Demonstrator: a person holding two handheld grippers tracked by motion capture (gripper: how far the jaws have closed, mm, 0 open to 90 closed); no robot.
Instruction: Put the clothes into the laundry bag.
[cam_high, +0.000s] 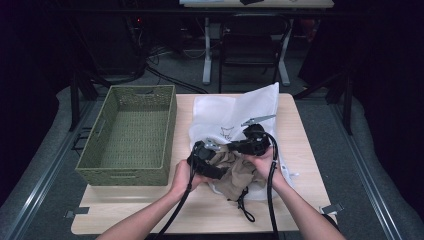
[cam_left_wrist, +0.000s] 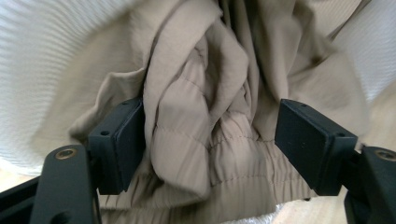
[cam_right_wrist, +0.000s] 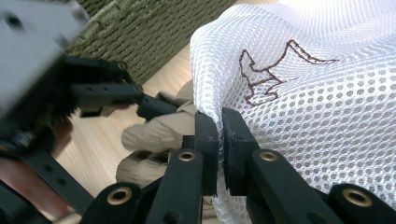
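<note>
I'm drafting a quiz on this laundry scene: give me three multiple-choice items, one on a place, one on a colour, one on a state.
1. Where is the woven basket?
A. left of the mesh bag
B. right of it
C. on top of it

2. What colour is the garment at the bag's mouth?
A. red
B. tan
C. blue

3. How do the right tongs stand?
A. wide open
B. shut on the mesh bag
C. shut on the basket

Answers:
1 A, the high view shows it on the table's left half.
2 B, the folds are tan in the left gripper view.
3 B, white mesh is pinched between the jaws.
</note>
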